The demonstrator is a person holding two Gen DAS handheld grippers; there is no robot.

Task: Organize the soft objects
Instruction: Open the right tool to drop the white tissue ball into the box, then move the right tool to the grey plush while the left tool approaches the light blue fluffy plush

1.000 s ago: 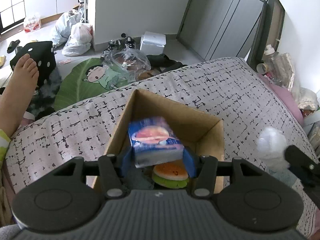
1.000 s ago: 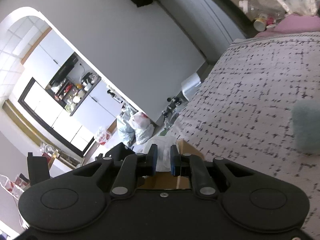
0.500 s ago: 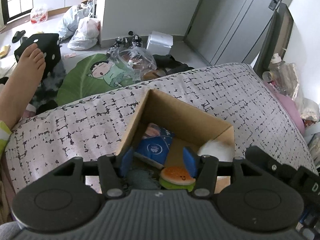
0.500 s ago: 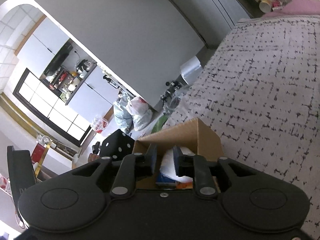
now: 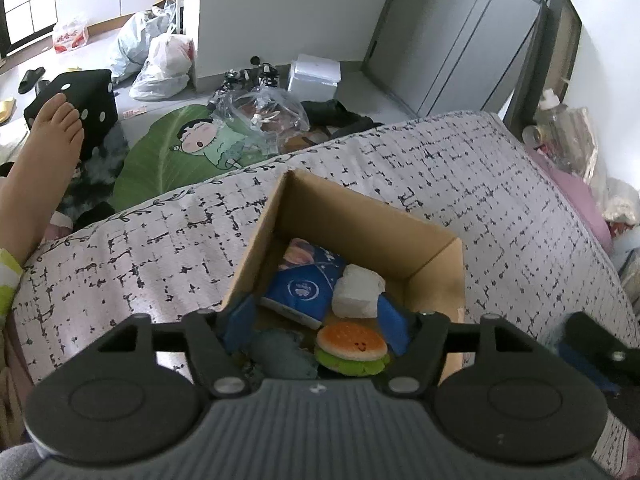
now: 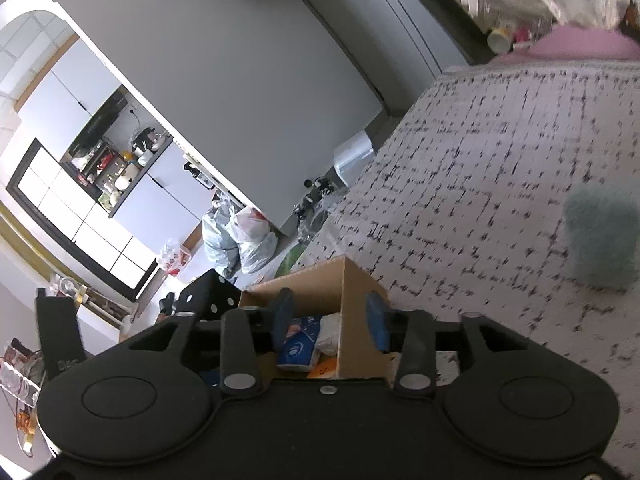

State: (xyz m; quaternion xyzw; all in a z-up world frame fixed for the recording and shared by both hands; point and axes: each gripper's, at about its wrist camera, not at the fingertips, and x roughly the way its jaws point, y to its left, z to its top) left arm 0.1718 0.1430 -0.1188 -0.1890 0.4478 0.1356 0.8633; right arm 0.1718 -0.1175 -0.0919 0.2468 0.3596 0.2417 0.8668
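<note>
Four soft things lie in the open cardboard box (image 5: 360, 220) on the bed (image 5: 480, 184): a blue tissue pack (image 5: 304, 288), a white wad (image 5: 358, 292) leaning against its right side, a burger-shaped plush (image 5: 351, 347) in front of them, and a grey fuzzy piece (image 5: 280, 354) beside the burger on the left. The left gripper (image 5: 316, 322) hangs just above the box's near edge with its jaws spread wide and nothing between them. The right gripper (image 6: 330, 320) hovers over the box's right wall, its jaws likewise parted and empty, straddling the cardboard corner without clearly touching it. Well apart from the box, a blurred grey-green soft object (image 6: 600, 246) rests on the patterned bed cover, off to the right in the right wrist view.
</note>
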